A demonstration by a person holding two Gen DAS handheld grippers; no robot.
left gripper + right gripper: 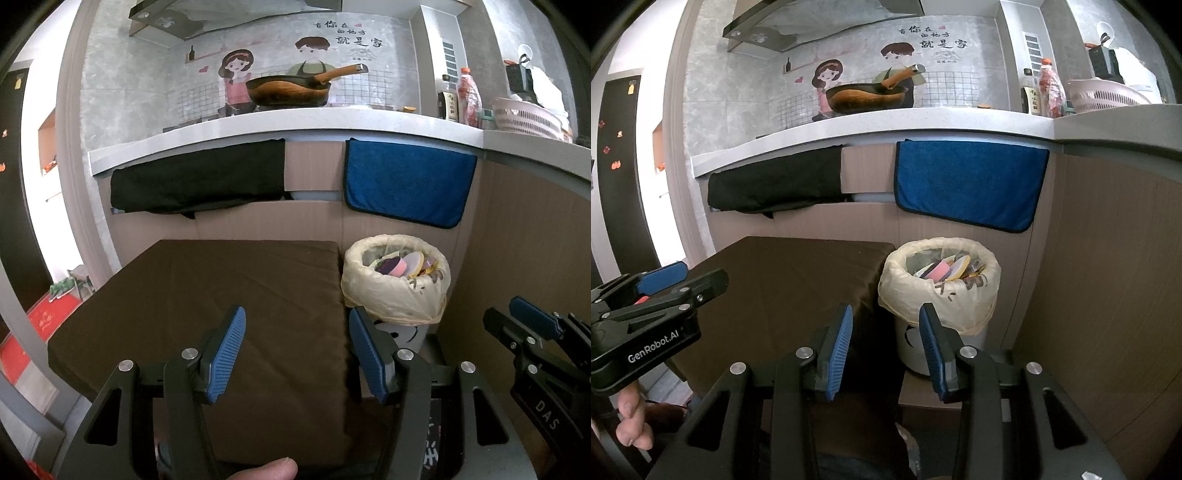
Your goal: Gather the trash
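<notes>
A white trash bin [397, 284] lined with a pale yellow bag stands on the floor right of a brown cushioned surface [221, 295]. It holds coloured trash [402, 264], pink, purple and yellow pieces. It also shows in the right wrist view [942, 284]. My left gripper [297, 354] is open and empty, above the cushion's near right edge. My right gripper [885, 347] is open and empty, just short of the bin. The right gripper shows at the left wrist view's right edge [535, 325]; the left gripper shows at the right wrist view's left edge [665, 280].
A kitchen counter [295, 129] runs behind, with a wok [291, 88], bottles [467, 96] and a pink basket [528, 118]. A black cloth [199, 181] and a blue towel [406, 181] hang on the cabinet front. A wooden panel [1108, 277] stands right of the bin.
</notes>
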